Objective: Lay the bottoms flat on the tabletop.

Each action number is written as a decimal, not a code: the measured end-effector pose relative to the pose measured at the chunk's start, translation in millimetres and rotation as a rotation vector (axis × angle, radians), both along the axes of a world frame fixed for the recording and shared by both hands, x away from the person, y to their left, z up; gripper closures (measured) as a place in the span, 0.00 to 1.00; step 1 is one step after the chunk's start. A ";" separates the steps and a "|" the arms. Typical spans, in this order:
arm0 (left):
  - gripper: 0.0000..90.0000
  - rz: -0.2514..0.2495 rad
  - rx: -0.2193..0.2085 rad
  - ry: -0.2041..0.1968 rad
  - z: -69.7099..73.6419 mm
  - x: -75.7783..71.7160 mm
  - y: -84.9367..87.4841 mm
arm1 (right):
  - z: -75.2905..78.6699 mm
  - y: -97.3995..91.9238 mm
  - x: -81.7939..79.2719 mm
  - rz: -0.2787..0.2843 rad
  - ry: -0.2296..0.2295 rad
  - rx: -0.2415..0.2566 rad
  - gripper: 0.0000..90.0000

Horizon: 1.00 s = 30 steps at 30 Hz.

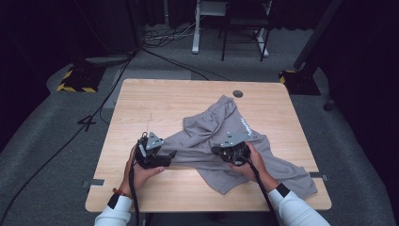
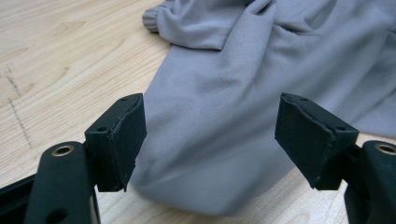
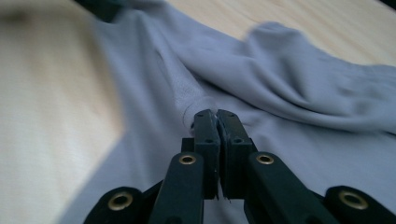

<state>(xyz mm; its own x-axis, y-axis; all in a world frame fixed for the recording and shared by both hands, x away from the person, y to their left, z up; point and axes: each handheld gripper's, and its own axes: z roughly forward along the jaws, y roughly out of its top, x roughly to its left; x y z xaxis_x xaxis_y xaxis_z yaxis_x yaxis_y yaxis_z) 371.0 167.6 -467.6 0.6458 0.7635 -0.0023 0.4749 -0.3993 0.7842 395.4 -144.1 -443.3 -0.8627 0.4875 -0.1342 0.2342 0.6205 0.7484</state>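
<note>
the grey shorts [image 1: 226, 141] lie rumpled mid-table [image 1: 155, 99]. right gripper [image 3: 215, 114] pinches a thin fold of them; left gripper [image 2: 210, 135] gapes wide at a leg hem. that small pinch could slip if tugged.

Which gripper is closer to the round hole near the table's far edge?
Right. The right gripper sits nearer the round hole; the left gripper lies farther toward the table's left.

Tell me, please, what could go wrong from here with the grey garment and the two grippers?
1. The right gripper pinches only a thin ridge of the grey garment; a pull might let it slip free.
2. The left gripper is open, its pads clear of the cloth, so the garment may drag across the table when one side moves.
</note>
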 end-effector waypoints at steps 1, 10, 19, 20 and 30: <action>0.29 -0.005 0.005 -0.001 -0.2 -0.2 -3.2 | -0.9 -4.6 4.7 -0.027 -0.007 -0.013 0.97; 0.30 -0.250 0.031 0.001 2.2 -21.2 -80.5 | -24.8 -44.9 50.8 -0.303 0.069 -0.100 0.61; 0.50 -0.561 0.171 -0.004 -11.5 -42.1 -182.2 | -14.0 -130.3 55.1 -0.303 0.116 -0.070 0.47; 0.54 -0.561 0.169 0.015 -16.1 -38.6 -188.7 | -18.0 -138.8 54.3 -0.271 0.128 -0.058 0.48; 0.57 -0.590 0.138 0.101 -26.1 -31.7 -185.4 | -42.5 -138.6 73.3 -0.299 0.189 -0.066 0.45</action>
<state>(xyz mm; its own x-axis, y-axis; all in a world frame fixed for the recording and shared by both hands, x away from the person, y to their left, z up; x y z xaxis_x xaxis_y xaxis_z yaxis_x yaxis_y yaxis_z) 339.3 -17.7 -493.7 0.9614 0.2750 -0.0118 0.2120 -0.7124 0.6690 468.7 -282.7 -485.8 -0.6959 0.7177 -0.0252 0.5433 0.5492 0.6350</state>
